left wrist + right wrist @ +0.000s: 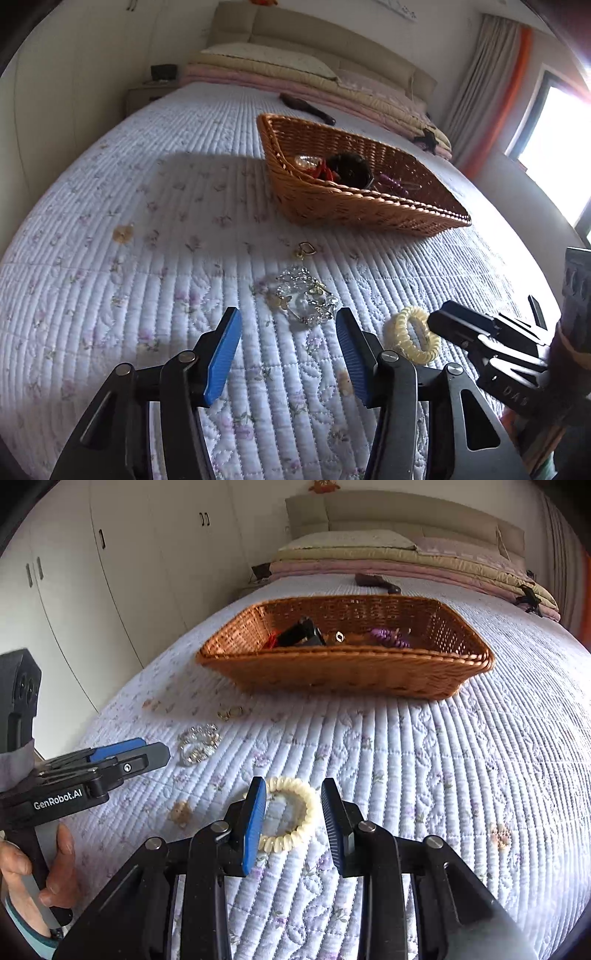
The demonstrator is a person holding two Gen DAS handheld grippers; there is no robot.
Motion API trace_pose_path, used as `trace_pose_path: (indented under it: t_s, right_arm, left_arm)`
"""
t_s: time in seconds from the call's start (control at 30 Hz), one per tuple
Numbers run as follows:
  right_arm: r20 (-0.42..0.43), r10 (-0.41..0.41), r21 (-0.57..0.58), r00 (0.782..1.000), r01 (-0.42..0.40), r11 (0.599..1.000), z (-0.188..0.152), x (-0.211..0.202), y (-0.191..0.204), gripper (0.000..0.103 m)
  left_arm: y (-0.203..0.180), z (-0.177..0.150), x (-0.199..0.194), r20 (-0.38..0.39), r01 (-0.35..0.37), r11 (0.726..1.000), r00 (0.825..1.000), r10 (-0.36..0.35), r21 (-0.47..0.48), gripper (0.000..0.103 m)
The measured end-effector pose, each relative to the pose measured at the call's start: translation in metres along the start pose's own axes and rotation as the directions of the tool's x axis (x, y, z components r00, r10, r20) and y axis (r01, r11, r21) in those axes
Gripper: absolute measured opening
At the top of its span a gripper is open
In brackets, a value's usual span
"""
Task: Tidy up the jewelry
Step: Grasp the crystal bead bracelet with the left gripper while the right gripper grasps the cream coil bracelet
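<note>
A clear crystal bracelet (306,297) lies on the quilted bed just ahead of my open left gripper (288,325); it also shows in the right wrist view (198,744). A cream spiral hair tie (291,814) lies between the fingers of my open right gripper (293,794), not clamped; it shows in the left wrist view (412,334) beside the right gripper (447,317). A small gold ring (306,249) lies farther on. A wicker basket (347,672) holds dark, red and purple pieces. The left gripper (162,751) shows at left.
A small amber piece (123,233) lies on the quilt at far left. Folded blankets and pillows (406,554) are stacked at the headboard. A dark object (376,580) lies behind the basket. White wardrobes (110,572) stand to the left, a window (554,147) to the right.
</note>
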State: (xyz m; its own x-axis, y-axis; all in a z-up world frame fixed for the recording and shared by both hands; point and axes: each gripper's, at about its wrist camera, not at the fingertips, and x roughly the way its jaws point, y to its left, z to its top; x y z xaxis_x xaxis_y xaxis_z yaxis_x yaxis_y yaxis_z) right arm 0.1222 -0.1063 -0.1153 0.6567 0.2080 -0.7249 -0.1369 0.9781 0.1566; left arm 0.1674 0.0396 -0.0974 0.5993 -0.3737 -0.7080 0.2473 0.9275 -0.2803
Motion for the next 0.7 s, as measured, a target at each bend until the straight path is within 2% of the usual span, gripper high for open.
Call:
trace_pose_path:
  t_s: [0.07,0.17,0.27,0.33,0.5,0.57,0.63,0.7]
  right_arm:
    - [-0.006,-0.02,0.015,1.0,0.02,1.0,-0.003,0.003,-0.003,0.033]
    - [-0.018,0.002,0.027,1.0,-0.002,1.0,-0.004,0.007,-0.007,0.033]
    - [-0.036,0.011,0.016,0.999,-0.011,1.0,-0.004,0.013,-0.005,0.033]
    - [-0.04,-0.003,0.002,0.999,0.003,1.0,-0.004,0.014,-0.003,0.033]
    - [-0.048,-0.012,0.0,0.999,0.012,1.0,-0.003,0.019,-0.001,0.033]
    - [-0.049,-0.025,-0.008,0.999,0.024,1.0,-0.002,0.02,0.001,0.033]
    - [-0.048,-0.047,-0.028,0.998,0.046,0.999,-0.002,0.022,0.005,0.033]
    - [-0.047,-0.063,-0.043,0.997,0.061,0.997,-0.001,0.023,0.009,0.033]
  left_arm:
    - [0.001,0.001,0.006,0.001,-0.008,1.0,1.0,0.008,-0.006,0.052]
    - [0.003,0.001,0.018,-0.043,-0.022,1.0,0.999,0.022,-0.013,0.048]
    - [0.001,0.007,0.021,-0.039,-0.011,1.0,0.999,0.01,-0.014,0.047]
    - [-0.002,0.011,0.029,-0.064,-0.029,1.0,0.998,0.029,-0.004,0.047]
    - [-0.009,0.016,0.038,-0.068,-0.059,0.998,0.996,0.06,0.024,0.045]
    - [-0.008,0.016,0.038,-0.063,-0.057,0.998,0.996,0.058,0.017,0.042]
    - [-0.005,0.015,0.038,-0.059,-0.053,0.999,0.997,0.053,0.007,0.027]
    - [-0.002,0.015,0.039,-0.061,-0.05,0.999,0.997,0.05,-0.005,0.024]
